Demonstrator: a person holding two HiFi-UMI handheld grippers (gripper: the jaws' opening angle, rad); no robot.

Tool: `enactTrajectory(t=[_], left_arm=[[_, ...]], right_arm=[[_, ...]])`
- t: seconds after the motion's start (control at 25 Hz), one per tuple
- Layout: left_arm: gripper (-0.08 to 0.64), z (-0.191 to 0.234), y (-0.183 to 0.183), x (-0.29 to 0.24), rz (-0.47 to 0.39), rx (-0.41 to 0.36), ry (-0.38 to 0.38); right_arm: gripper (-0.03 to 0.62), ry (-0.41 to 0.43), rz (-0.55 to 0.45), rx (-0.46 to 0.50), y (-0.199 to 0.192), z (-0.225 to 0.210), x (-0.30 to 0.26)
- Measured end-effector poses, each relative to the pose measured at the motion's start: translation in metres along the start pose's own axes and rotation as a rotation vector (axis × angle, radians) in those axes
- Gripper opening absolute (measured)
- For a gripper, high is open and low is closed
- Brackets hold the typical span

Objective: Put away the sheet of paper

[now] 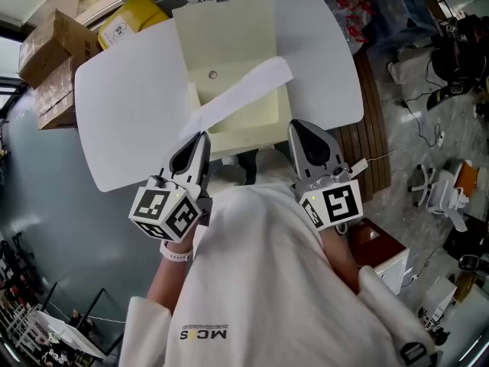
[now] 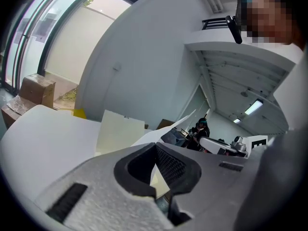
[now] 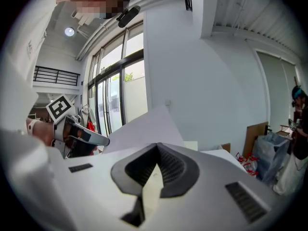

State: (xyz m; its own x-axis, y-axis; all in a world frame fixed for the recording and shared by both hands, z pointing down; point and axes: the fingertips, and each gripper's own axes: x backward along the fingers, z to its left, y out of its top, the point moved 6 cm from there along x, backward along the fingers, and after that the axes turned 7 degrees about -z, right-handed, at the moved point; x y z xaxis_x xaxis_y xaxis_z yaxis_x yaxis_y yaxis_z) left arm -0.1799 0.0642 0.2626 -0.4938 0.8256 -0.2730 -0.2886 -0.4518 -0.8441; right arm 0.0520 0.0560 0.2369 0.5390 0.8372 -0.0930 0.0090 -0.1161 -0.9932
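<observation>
Paper (image 1: 241, 90) | left fingers (image 1: 195, 155) pinch its near end, long axis slanting away-right over box (image 1: 252, 117) on counter (image 1: 130, 105) | right fingers (image 1: 309, 147) closed, empty, near box's front corner

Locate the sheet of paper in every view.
Head view: the sheet of paper slants across the cream box, from the fingers of the left gripper.
Left gripper view: centre, rising rightwards from the fingers.
Right gripper view: centre-left, beyond the fingers.
Shared landmark: the cream box.
</observation>
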Motion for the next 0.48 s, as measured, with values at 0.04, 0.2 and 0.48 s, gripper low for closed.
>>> enactTrajectory(t=[0.04,0.2,0.48], left_arm=[[0.025,0.0,0.001,-0.003,0.004,-0.003,0.01],[0.025,0.0,0.004,-0.012,0.027,-0.022,0.035],[0.025,0.011,0.006,-0.031,0.094,-0.067,0.04]], right_arm=[[0.014,0.008,0.003,-0.003,0.0,-0.004,-0.003],[0.014,0.017,0.02,-0.013,-0.004,-0.018,-0.009],[0.014,0.025,0.027,-0.025,-0.009,-0.03,-0.023]])
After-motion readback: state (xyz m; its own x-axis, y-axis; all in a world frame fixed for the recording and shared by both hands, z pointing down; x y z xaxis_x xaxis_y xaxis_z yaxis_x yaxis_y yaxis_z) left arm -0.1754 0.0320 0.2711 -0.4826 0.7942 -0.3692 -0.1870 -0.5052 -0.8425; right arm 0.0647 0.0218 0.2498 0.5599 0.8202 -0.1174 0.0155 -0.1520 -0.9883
